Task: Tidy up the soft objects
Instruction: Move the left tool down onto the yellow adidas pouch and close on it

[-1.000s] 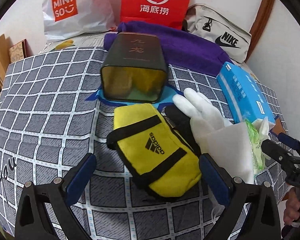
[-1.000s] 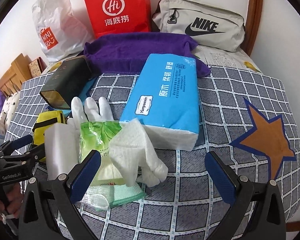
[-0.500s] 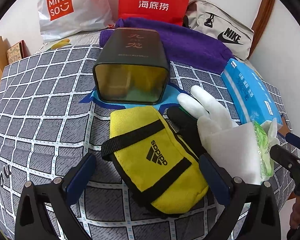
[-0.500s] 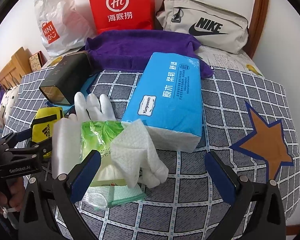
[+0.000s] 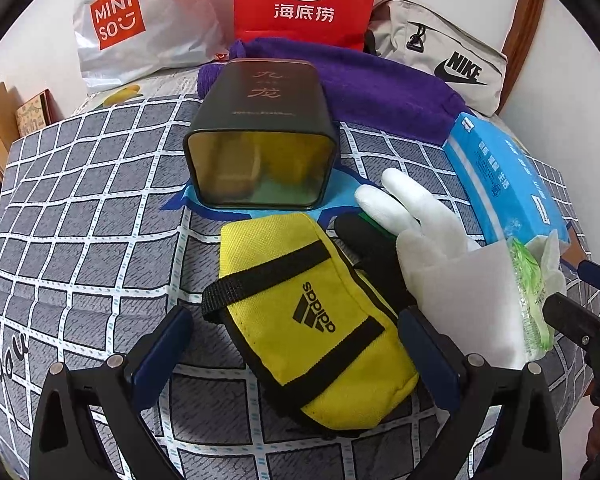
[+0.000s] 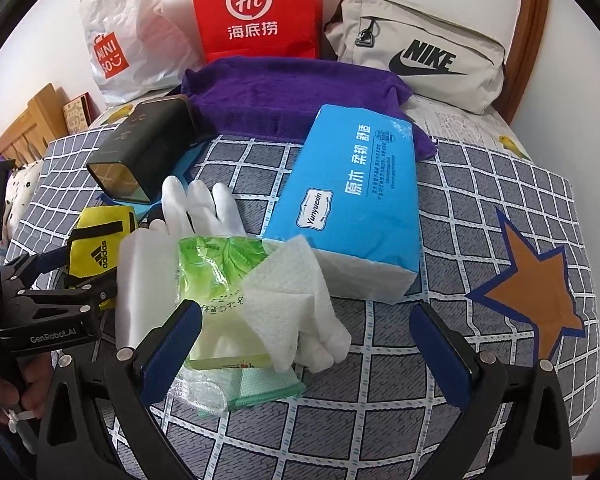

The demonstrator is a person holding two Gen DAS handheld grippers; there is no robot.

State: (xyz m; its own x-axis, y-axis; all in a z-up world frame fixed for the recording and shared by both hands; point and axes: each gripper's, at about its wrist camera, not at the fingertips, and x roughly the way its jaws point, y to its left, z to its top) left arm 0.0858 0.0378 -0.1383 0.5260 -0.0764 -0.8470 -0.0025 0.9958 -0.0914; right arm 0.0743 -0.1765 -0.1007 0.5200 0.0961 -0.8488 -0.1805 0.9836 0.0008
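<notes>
A yellow Adidas pouch [image 5: 316,308] lies on the checked bed cover between the fingers of my open left gripper [image 5: 296,354]; it also shows in the right wrist view [image 6: 100,248]. White gloves [image 5: 412,216] and a white sponge block [image 5: 468,296] lie right of it. My open right gripper [image 6: 306,354] hovers over a green tissue packet [image 6: 216,276], a white cloth [image 6: 288,304] and a mesh cloth [image 6: 236,392]. A blue tissue pack [image 6: 352,200] lies just beyond.
A dark open tin [image 5: 260,136] lies on its side behind the pouch. A purple towel [image 6: 292,96], a red Hi bag [image 6: 256,8], a Miniso bag [image 5: 140,20] and a Nike bag [image 6: 420,56] stand at the back wall. The bed edge drops at right.
My left gripper has moved forward, so the yellow pouch now sits deeper between its fingers. My right gripper has edged forward over the tissue packet and cloths. Both stay open.
</notes>
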